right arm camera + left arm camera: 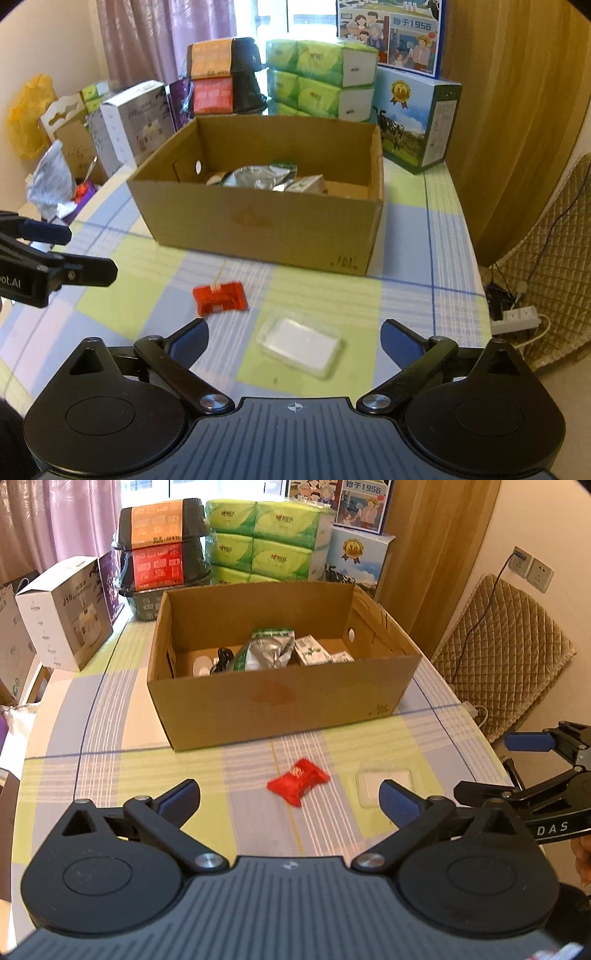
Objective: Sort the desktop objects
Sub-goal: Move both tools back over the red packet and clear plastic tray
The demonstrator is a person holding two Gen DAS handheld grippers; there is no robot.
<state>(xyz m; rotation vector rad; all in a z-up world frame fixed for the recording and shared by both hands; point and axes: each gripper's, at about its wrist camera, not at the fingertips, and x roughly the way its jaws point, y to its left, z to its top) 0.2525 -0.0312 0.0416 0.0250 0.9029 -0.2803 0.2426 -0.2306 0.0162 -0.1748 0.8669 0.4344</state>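
Note:
A small red packet (298,781) lies on the checked tablecloth in front of the open cardboard box (280,705); my left gripper (290,799) is open just short of it, nothing between its fingers. The packet (220,297) also shows in the right wrist view, left of a clear flat plastic case (300,345). My right gripper (293,341) stands open with the case lying between its fingertips on the table, untouched. The box (258,225) holds a silver pouch (266,651), a small green-and-white carton (312,650), a black cable and a white object. The case (384,781) is beside the left gripper's right finger.
Stacked green tissue packs (266,535), black food tubs (162,550), a white appliance box (64,613) and a milk carton box (413,122) crowd the table's far side. A quilted chair (502,653) and a power strip (517,317) are to the right.

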